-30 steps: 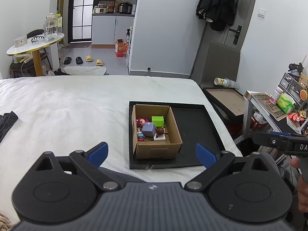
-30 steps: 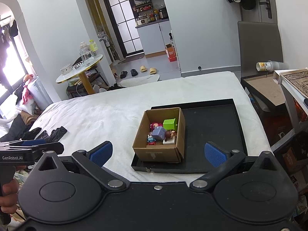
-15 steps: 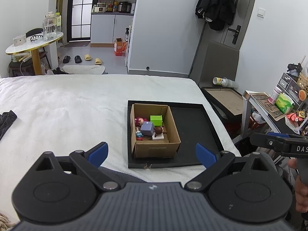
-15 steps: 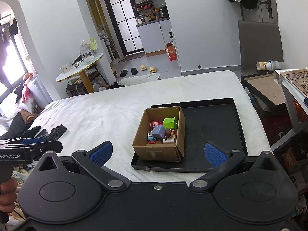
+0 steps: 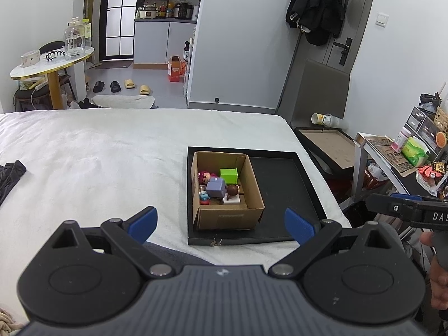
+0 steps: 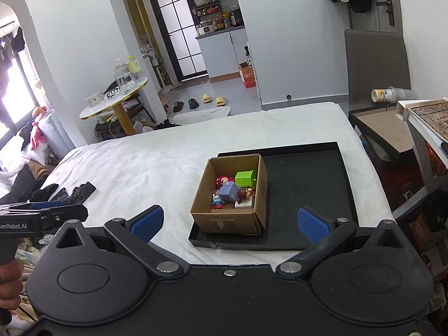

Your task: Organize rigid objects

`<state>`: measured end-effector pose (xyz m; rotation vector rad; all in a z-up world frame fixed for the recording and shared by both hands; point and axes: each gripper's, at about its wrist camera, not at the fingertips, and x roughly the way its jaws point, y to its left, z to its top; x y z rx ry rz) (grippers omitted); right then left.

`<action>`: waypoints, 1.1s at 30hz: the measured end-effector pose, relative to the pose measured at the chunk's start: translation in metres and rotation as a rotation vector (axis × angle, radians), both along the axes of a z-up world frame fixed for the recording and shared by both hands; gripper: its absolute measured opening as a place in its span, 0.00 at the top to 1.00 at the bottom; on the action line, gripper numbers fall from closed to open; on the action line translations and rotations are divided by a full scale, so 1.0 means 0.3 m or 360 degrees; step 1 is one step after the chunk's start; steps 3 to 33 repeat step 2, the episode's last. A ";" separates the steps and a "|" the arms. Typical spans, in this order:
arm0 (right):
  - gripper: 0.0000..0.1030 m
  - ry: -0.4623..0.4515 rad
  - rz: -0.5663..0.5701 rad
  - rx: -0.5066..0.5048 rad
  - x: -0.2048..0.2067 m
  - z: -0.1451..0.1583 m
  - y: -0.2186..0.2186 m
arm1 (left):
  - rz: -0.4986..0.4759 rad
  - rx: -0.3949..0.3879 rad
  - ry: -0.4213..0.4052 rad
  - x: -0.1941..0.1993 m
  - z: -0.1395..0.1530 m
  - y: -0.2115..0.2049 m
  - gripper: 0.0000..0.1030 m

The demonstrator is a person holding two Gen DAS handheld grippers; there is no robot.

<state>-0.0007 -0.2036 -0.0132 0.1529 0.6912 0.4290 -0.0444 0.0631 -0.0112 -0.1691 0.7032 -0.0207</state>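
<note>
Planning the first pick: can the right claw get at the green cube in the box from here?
Probably yes. The right claw is open and empty, the cardboard box has no lid, and the green cube sits exposed at the far end. The box's walls and the purple block crowd it.

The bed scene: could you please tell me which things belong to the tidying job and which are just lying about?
Job: box, tray, green cube, purple block, small figures.

Lying about: dark clothes, slippers, cup, round table.
</note>
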 end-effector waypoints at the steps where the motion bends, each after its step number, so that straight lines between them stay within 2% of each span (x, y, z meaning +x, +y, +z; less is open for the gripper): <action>1: 0.00 -0.0001 0.0000 0.0000 -0.001 -0.001 -0.001 | -0.0001 0.0000 0.0000 -0.001 -0.001 0.000 0.06; 33: 0.00 0.0001 0.0000 0.0000 -0.001 -0.002 -0.001 | 0.0000 0.0000 0.0002 -0.001 -0.001 -0.001 0.06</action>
